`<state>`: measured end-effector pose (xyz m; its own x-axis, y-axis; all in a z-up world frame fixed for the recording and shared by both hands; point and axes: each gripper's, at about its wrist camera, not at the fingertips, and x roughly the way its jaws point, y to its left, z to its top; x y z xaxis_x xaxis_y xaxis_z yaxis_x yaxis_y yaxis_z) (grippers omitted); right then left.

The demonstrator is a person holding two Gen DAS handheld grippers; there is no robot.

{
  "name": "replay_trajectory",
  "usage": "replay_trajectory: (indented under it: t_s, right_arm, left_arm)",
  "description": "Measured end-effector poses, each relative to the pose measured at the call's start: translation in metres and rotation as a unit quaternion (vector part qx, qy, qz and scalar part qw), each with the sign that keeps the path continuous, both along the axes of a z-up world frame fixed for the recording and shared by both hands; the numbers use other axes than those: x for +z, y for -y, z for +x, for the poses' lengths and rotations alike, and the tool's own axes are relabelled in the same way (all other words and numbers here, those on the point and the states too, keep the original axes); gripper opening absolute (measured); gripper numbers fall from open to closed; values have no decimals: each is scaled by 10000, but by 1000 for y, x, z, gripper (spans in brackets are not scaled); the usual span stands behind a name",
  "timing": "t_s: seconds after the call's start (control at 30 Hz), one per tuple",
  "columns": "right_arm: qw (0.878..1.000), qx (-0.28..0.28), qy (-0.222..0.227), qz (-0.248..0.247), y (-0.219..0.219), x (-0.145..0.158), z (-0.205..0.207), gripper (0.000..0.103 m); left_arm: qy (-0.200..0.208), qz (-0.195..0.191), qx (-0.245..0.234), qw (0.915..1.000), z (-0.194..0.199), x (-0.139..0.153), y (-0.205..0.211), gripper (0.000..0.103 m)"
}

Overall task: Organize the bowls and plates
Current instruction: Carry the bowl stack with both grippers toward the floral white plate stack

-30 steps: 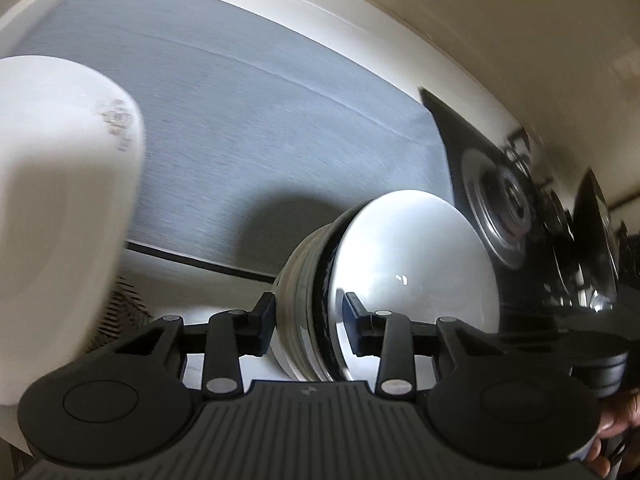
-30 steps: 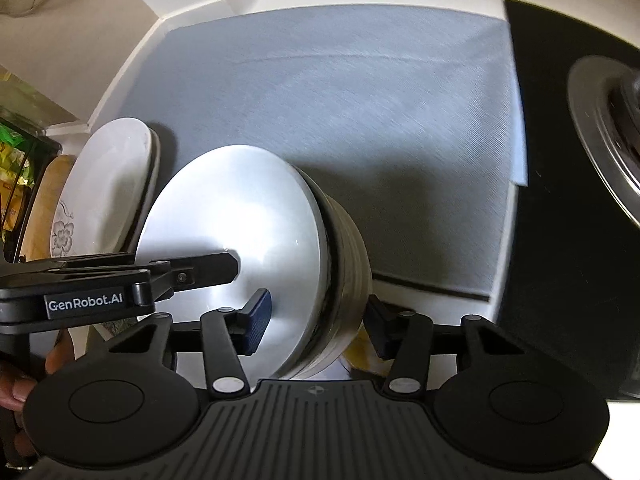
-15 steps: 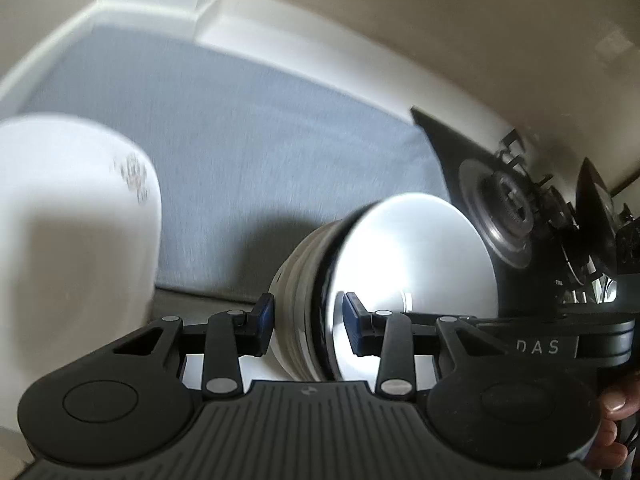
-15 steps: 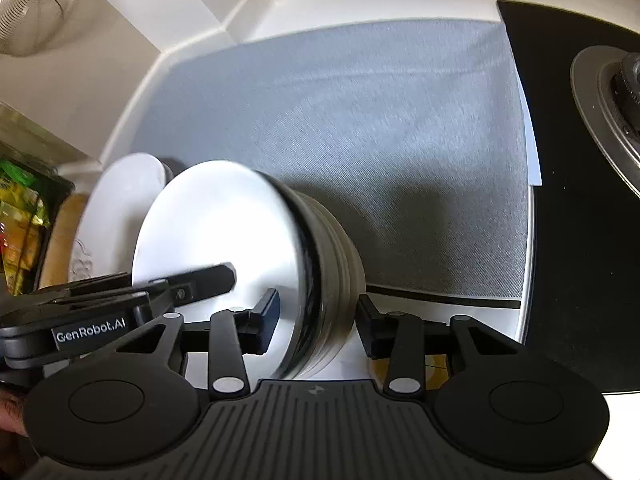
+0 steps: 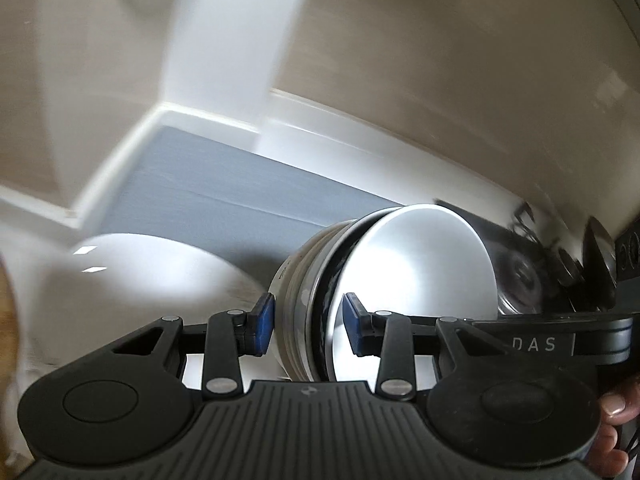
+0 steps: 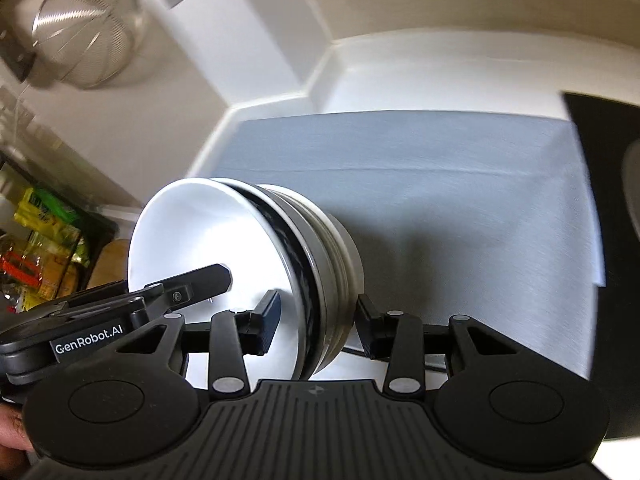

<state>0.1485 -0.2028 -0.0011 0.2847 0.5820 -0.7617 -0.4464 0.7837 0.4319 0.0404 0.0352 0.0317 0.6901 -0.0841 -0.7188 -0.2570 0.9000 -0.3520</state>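
White nested bowls (image 6: 248, 264), gripped by the left claw (image 5: 306, 326) and right claw (image 6: 318, 322), have been lifted off the grey-matted worktop (image 6: 460, 208); relocation is under way.

My view: grey mat (image 6: 420, 184) flat on white counter (image 6: 420, 76), black stovetop (image 6: 604, 120) at mat's right edge. Wire mesh strainer (image 6: 86, 26) up on wall at left, colourful packets (image 6: 44, 248) in dark bin below it

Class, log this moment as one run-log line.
left claw: shut on bowl stack | right claw: shut on bowl stack | stack: on edge, above grey mat
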Motion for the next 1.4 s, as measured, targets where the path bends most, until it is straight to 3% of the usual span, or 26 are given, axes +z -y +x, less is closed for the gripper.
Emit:
replay_trajectory:
  t_s: [0.33, 0.57, 0.77, 1.03, 1.2, 1.3, 1.4]
  right_arm:
    - [9978, 625, -187, -109, -107, -14, -10, 43]
    - [9972, 573, -329, -357, -142, -23, -23, 43]
    - [9960, 401, -563, -564, -154, -31, -28, 43]
    - [9957, 222, -644, -623, -159, -36, -30, 45]
    - [9959, 187, -413, -782, -164, -34, -32, 49]
    - [9964, 37, -207, -825, -155, -26, -32, 52]
    - [9981, -142, -191, -565, -138, -16, -30, 53]
  left_arm:
    - [-353, -183, 644, 9971, -43, -19, -93, 41]
    - [-525, -449, 500, 9964, -50, -37, -129, 41]
    - [-741, -578, 373, 9949, -46, -50, -136, 41]
    - [-645, -540, 233, 9962, -40, -54, -138, 40]
    - [-492, -597, 325, 9965, -45, -53, -145, 43]
    - [-232, -820, 470, 9953, -58, -46, -155, 47]
    - [161, -999, 646, 9928, -76, -35, -170, 48]
